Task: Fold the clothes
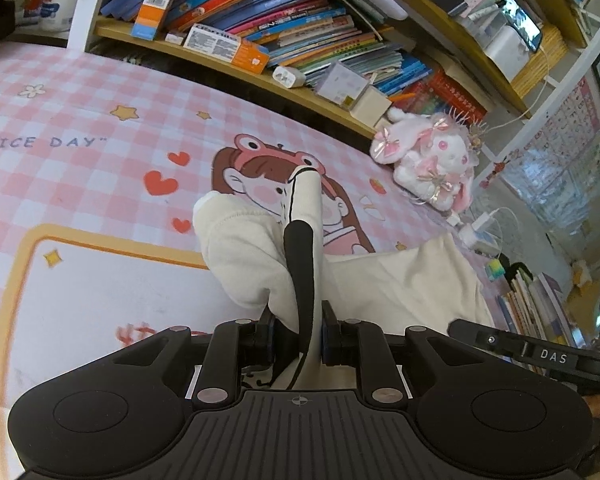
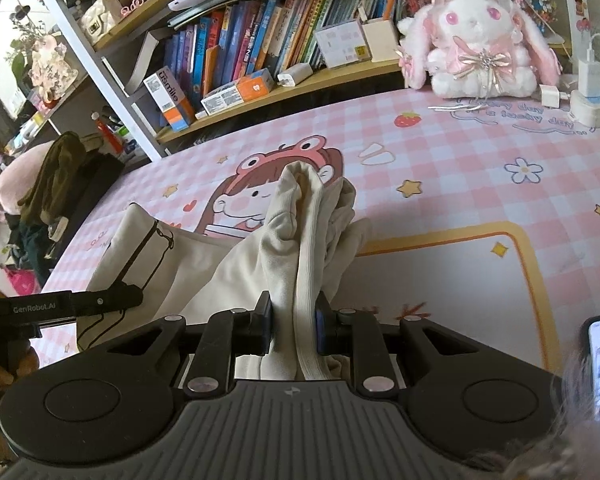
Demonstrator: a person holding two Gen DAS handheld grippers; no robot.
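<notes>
The cream garment (image 1: pixel 256 248) hangs in a bunch between the two claws, lifted partly off the pink checked desk mat (image 1: pixel 80 120) that spreads out ahead of and below both of them. The left gripper (image 1: pixel 298 344) has its jaws nearly together, pinched on a gathered fold that carries a black trim strip; the cloth rises up past its fingertips and droops off to its right toward the other tool. The right gripper (image 2: pixel 292 330) is likewise narrowed onto a ribbed edge of the same cloth, which stands in a crumpled ridge just ahead of its tips and trails down to its left. The fabric looks like a soft, light knit: it sags and creases under its own weight, offers no stiffness, and will likely slump wherever it is unsupported. It seems unlikely to slip from the pads given how thick the bunches are, but bunched holds make neat edges hard to control. Better holds would probably be at flat corners or along the ribbed hem, with the cloth spread on the mat. A plush rabbit (image 2: pixel 476 36) sits well ahead and to the right of the right claw, clear of the work.
</notes>
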